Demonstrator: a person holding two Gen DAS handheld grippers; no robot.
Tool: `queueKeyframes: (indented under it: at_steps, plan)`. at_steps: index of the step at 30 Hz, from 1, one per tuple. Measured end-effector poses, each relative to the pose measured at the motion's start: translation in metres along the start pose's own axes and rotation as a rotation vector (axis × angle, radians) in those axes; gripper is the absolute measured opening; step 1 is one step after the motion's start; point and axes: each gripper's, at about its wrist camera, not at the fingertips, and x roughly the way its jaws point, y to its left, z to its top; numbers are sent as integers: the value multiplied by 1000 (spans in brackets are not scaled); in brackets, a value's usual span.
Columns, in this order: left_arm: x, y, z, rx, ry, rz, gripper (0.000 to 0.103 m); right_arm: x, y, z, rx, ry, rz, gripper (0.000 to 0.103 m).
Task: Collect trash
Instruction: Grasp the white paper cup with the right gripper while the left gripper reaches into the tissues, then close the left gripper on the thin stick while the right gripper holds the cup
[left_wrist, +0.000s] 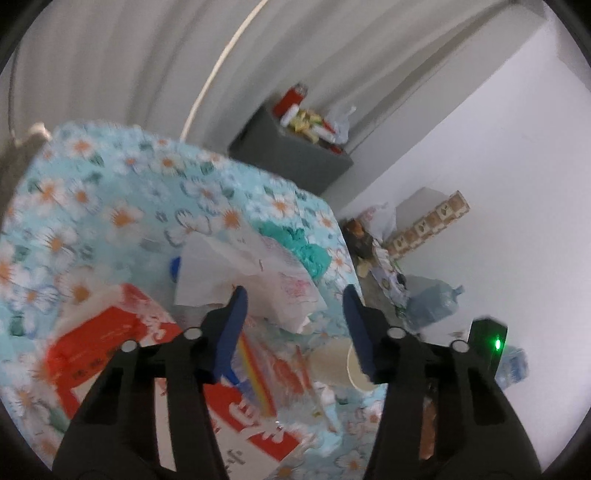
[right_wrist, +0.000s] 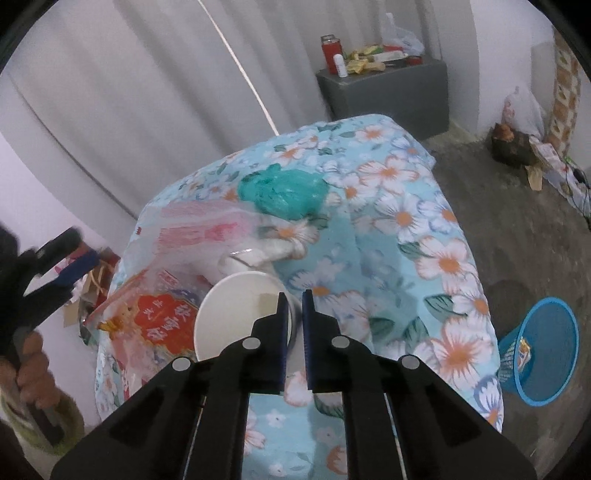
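Right claw (right_wrist: 293, 295) is pinching the rim of a white paper cup (right_wrist: 236, 314) lying on the flowered bench (right_wrist: 424, 229); left claw (left_wrist: 291, 295) is hanging half open over a crumpled tissue (left_wrist: 236, 266), gripping nothing.

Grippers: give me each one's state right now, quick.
Left gripper: open, jaws apart over the white tissue, gripping nothing.
Right gripper: shut on the rim of the white paper cup.

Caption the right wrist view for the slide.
Right gripper pinches the white paper cup's rim on the floral tablecloth.
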Motion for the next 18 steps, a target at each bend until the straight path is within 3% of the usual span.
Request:
queueKeyframes:
  at_steps: [4, 18]
  plan:
    - [26, 11, 16, -63, 51, 5, 42, 0, -6, -2, 15, -5, 3, 7]
    - [64, 16, 29, -45, 123, 64, 28, 3, -9, -4, 23, -6, 5, 7]
